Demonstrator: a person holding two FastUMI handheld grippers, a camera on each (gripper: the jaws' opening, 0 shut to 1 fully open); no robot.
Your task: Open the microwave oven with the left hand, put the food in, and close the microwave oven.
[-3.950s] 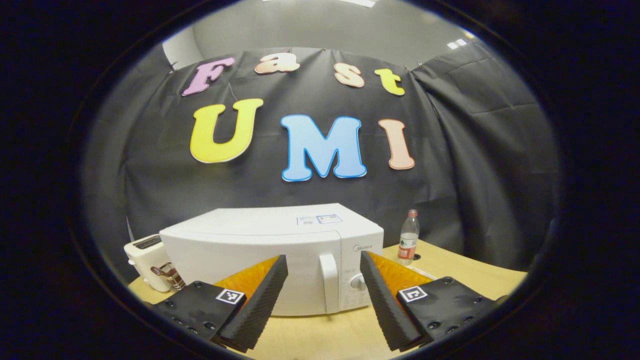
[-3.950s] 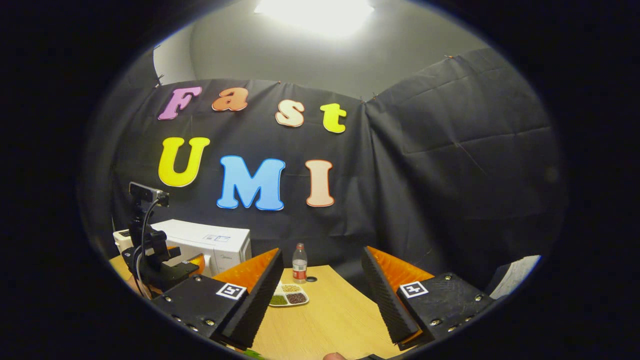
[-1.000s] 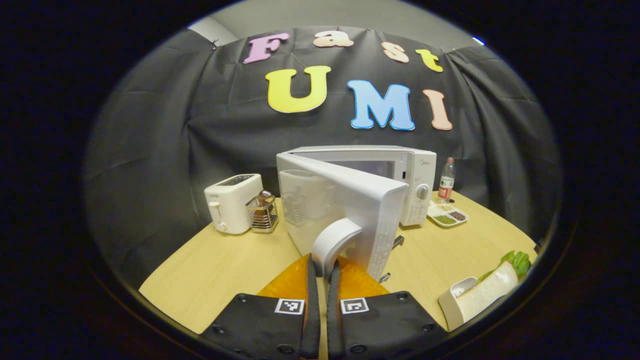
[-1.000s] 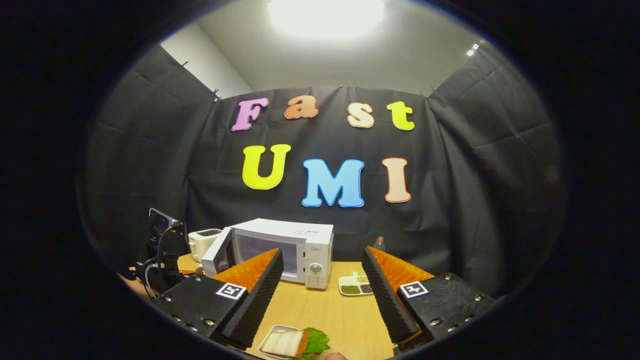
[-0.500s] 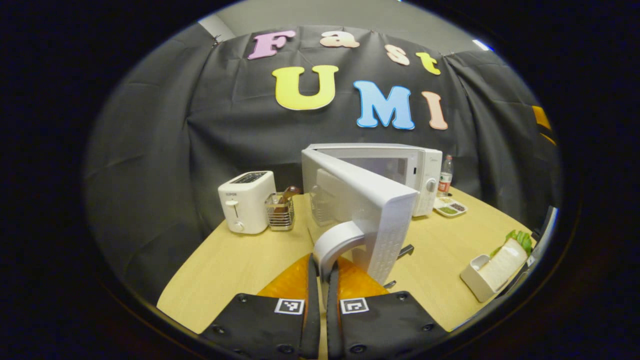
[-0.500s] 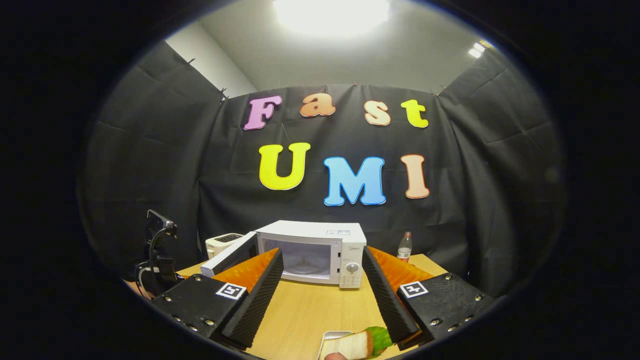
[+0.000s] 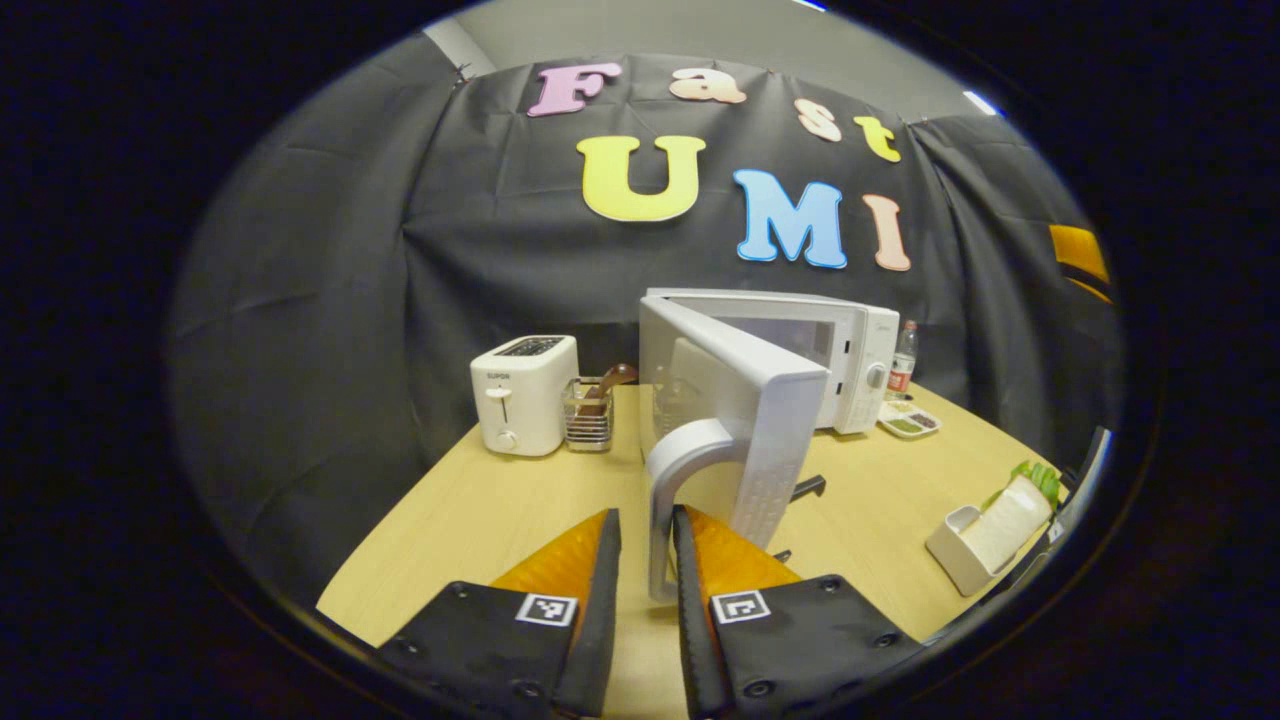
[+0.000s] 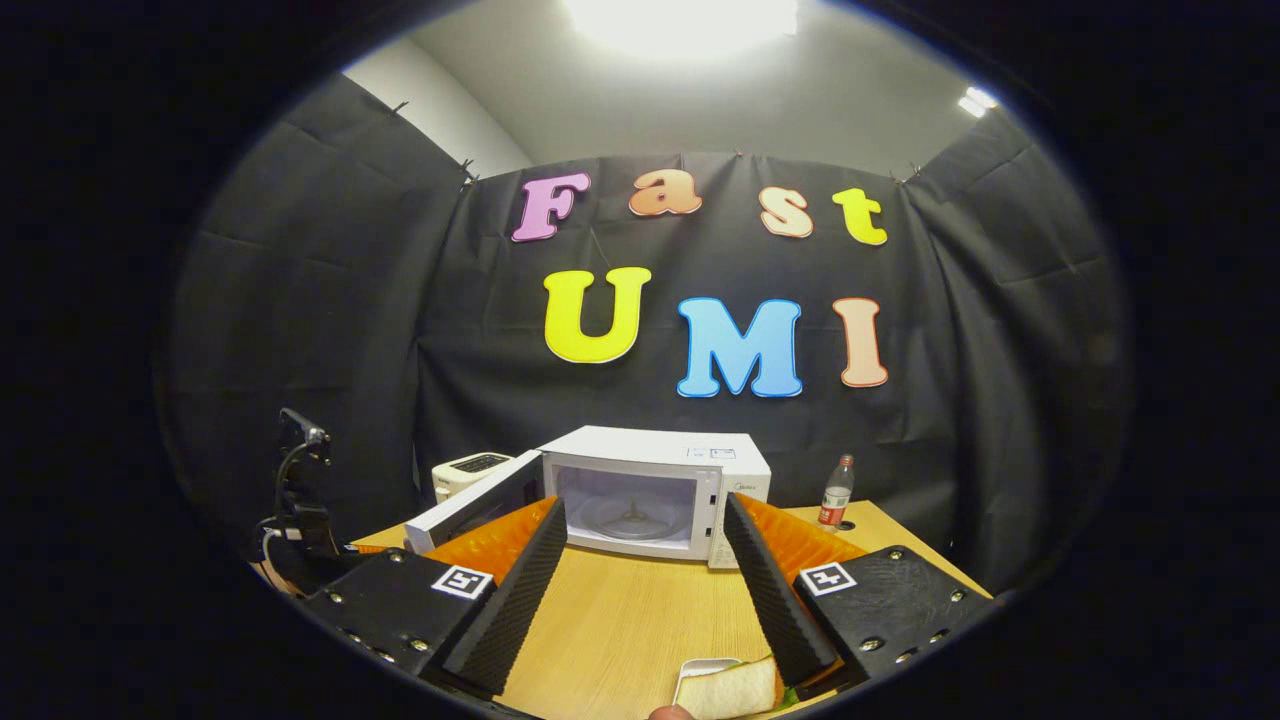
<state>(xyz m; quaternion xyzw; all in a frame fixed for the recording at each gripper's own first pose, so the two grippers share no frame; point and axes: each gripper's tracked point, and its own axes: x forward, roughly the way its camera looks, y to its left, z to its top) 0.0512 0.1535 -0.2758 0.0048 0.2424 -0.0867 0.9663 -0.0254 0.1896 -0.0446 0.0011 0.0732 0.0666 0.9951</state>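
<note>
A: The left gripper [image 7: 646, 585] has just loosened; its fingers now stand slightly apart around the door handle [image 7: 672, 478], bottom centre.

B: So the microwave [image 8: 655, 492] is open. The right gripper [image 8: 645, 600] gapes over the sandwich [image 8: 728, 688] at the bottom edge; loading comes next.

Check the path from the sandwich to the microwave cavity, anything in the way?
Nothing visible. In the right gripper view the sandwich sits near the right gripper, bare table runs to the microwave, and the door is swung off left.
</note>
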